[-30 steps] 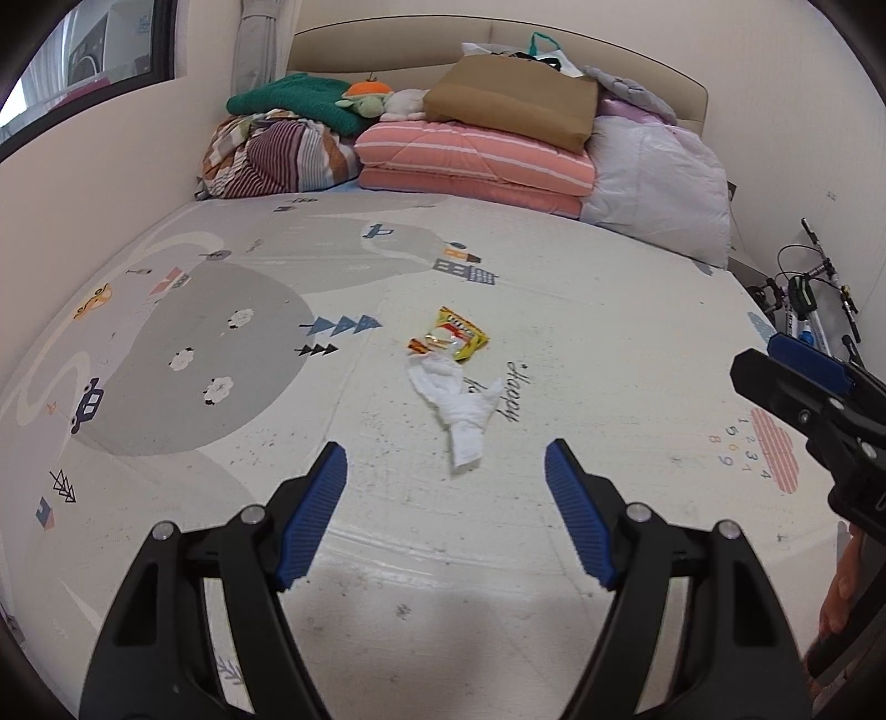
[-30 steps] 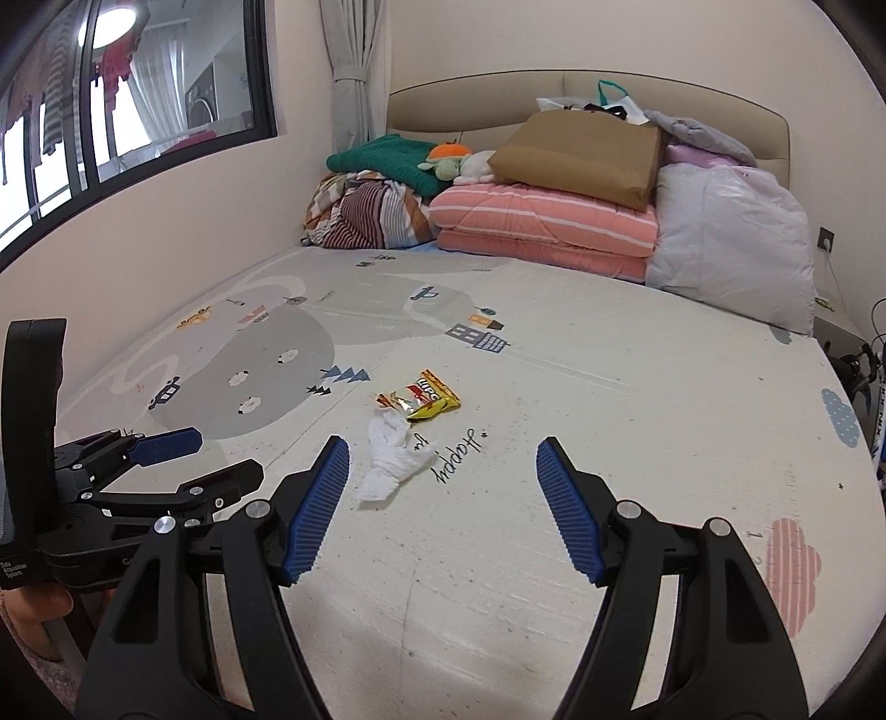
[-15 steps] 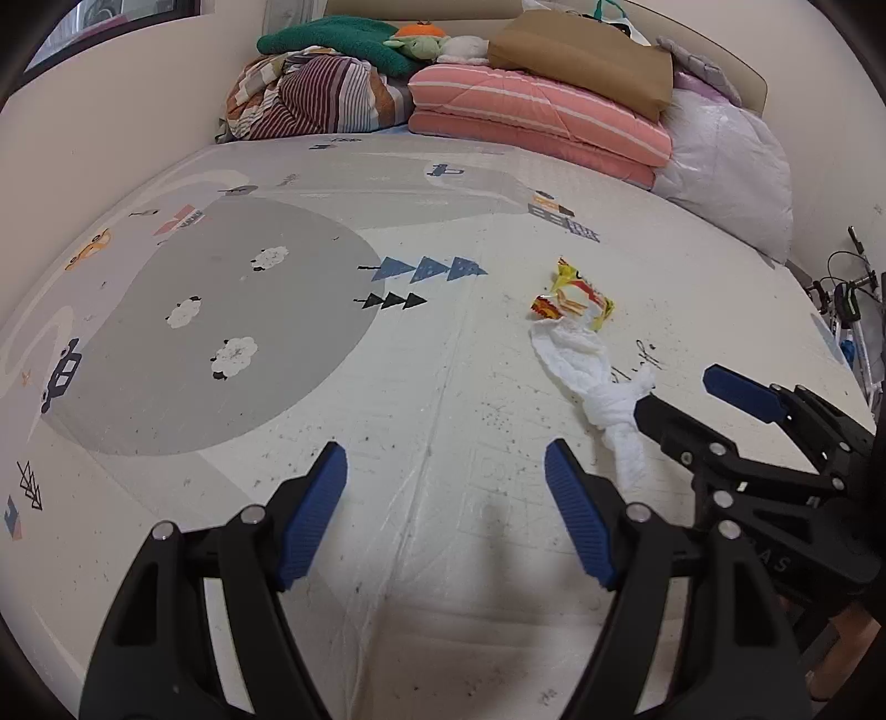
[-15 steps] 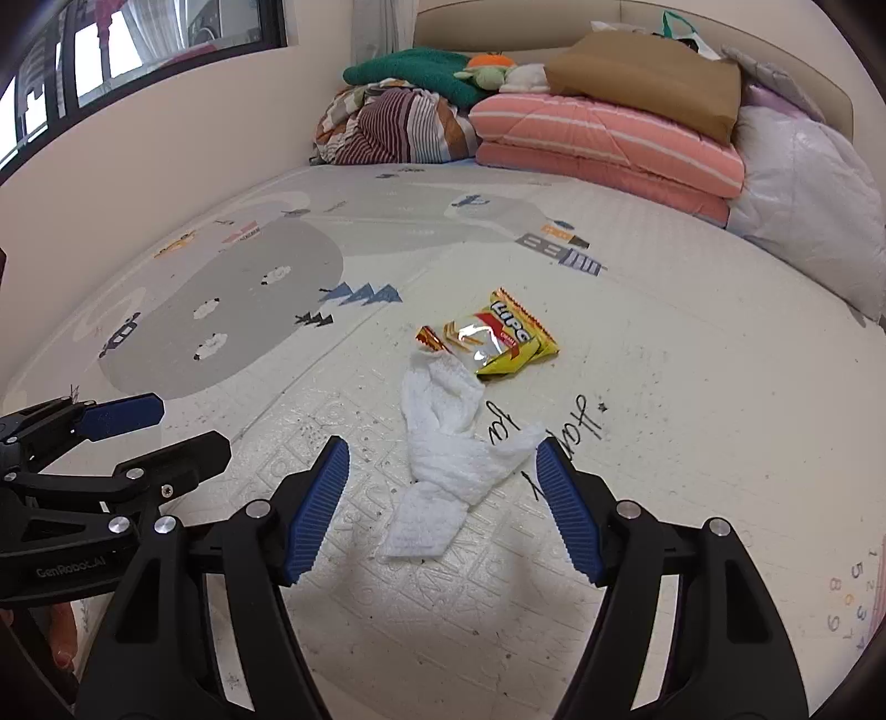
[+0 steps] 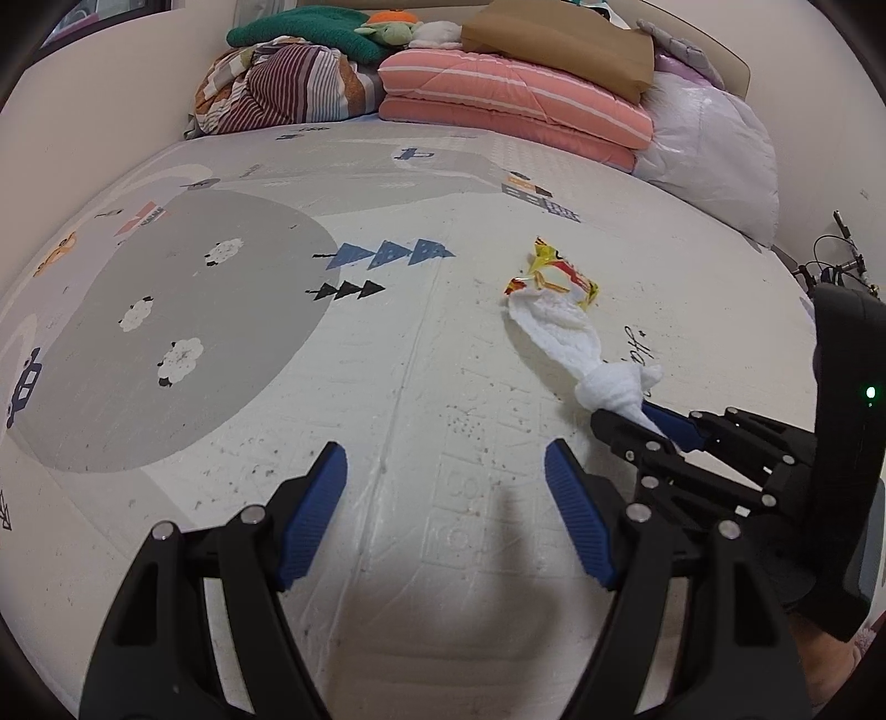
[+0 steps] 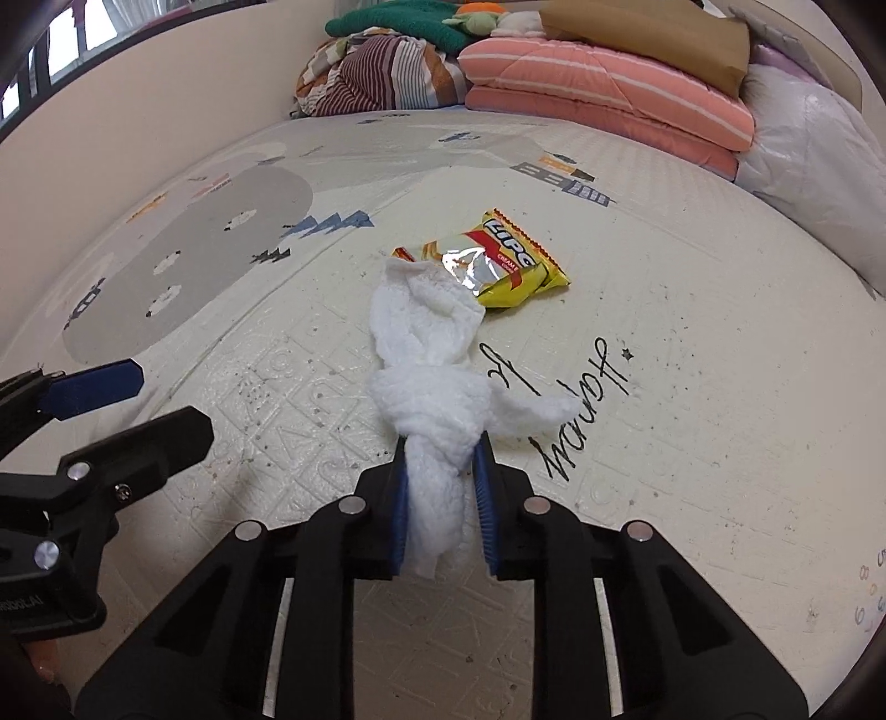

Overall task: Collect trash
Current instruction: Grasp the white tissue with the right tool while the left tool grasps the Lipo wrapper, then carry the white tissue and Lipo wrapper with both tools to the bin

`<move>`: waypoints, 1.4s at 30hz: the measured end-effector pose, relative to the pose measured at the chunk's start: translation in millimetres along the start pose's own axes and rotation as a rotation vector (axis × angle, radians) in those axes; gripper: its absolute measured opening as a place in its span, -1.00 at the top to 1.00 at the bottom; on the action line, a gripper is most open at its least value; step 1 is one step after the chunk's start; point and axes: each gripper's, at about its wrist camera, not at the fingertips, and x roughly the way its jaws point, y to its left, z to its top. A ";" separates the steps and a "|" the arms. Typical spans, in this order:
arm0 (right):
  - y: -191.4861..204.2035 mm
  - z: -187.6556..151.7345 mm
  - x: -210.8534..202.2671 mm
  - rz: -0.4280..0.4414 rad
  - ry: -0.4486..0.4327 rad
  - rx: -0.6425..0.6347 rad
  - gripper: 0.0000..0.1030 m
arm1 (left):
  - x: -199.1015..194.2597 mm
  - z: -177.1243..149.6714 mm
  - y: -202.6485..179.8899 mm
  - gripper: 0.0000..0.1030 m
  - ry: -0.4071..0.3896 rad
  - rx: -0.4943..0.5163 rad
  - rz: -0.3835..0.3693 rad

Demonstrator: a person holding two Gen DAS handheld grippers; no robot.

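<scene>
A knotted white paper towel (image 6: 429, 382) lies on the printed play mat (image 6: 692, 288), its far end touching a yellow snack wrapper (image 6: 498, 266). My right gripper (image 6: 441, 476) is shut on the near end of the towel, just below the knot. In the left wrist view the towel (image 5: 559, 327) and wrapper (image 5: 562, 271) lie to the right, with the right gripper (image 5: 645, 423) clamped on the towel's near end. My left gripper (image 5: 446, 482) is open and empty, low over the mat (image 5: 387, 387), left of the towel. It shows at the left in the right wrist view (image 6: 133, 404).
Folded pink bedding (image 5: 515, 108), a striped blanket (image 5: 282, 88), a brown cushion (image 5: 559, 41) and a pale pillow (image 5: 709, 149) are piled at the mat's far edge against the wall. A bicycle (image 5: 836, 266) stands off the mat at the right.
Both grippers moved forward and down toward the mat. My right gripper closed on the near end of the white towel; it was open half a second ago.
</scene>
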 end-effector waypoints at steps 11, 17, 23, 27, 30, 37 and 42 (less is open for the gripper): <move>-39.6 25.9 -45.6 -0.052 -0.119 0.026 0.63 | 3.0 31.1 -34.9 -0.44 -0.039 0.059 -0.025; -70.3 42.9 -35.9 -0.076 -0.127 0.036 0.63 | 36.6 52.8 -56.9 -0.44 -0.039 0.111 -0.045; -91.8 51.2 -12.6 -0.062 -0.120 0.051 0.63 | 86.4 74.9 -66.9 -0.44 -0.024 0.137 -0.066; -101.7 52.0 3.7 -0.048 -0.105 0.065 0.63 | 118.7 84.1 -72.8 -0.44 -0.005 0.170 -0.051; -106.4 48.9 12.4 -0.037 -0.094 0.079 0.63 | 121.2 83.2 -78.8 -0.44 -0.032 0.209 -0.044; -109.9 42.1 11.9 -0.027 -0.096 0.100 0.63 | 115.1 80.8 -83.8 0.11 -0.043 0.180 -0.140; -114.1 36.8 1.0 -0.035 -0.101 0.111 0.63 | 106.2 73.8 -96.7 0.19 -0.040 0.205 -0.148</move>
